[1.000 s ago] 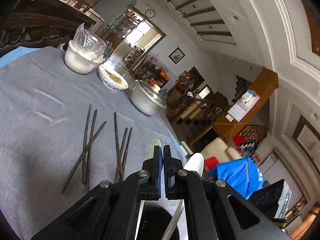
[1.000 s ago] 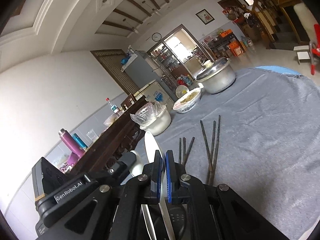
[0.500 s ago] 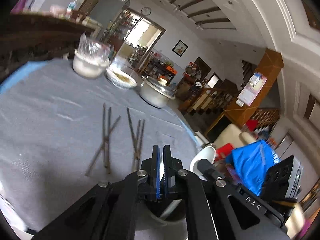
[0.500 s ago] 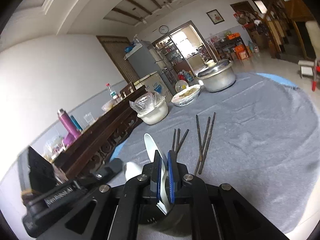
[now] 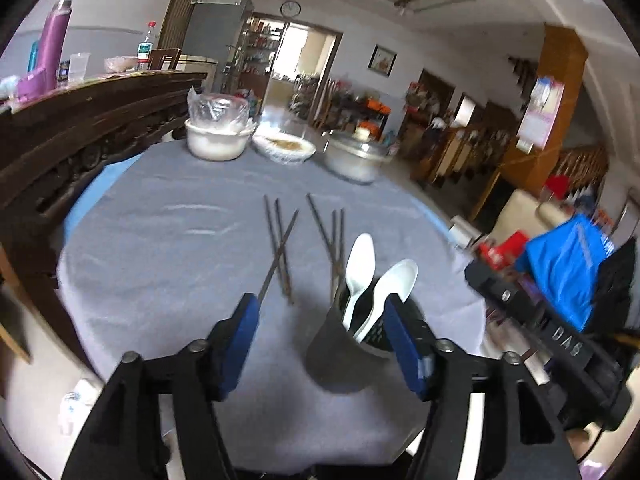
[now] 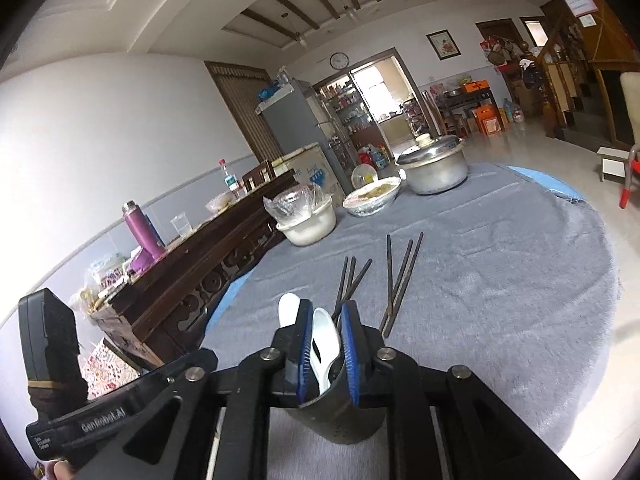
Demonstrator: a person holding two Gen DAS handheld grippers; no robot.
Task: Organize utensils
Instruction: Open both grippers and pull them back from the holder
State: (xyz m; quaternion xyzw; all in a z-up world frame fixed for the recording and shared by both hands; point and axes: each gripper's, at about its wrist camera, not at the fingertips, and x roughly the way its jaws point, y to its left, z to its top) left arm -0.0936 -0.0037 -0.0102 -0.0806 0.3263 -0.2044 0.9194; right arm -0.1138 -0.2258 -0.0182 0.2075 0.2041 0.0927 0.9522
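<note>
Both grippers have just been opening: the left gripper (image 5: 320,316) is spread wide with nothing between its pads, the right gripper (image 6: 325,350) narrowly parted around two white plastic spoons (image 5: 376,280), standing in a dark round cup (image 5: 352,356). Beyond, dark thin chopsticks (image 5: 280,248) are scattered on the grey-clothed bench (image 5: 160,272).

White spoons (image 5: 359,270) upright in dark cup (image 5: 340,344)

Fuzzy grey cloth (image 6: 500,280), glossy plastic spoons (image 5: 360,264)
</note>
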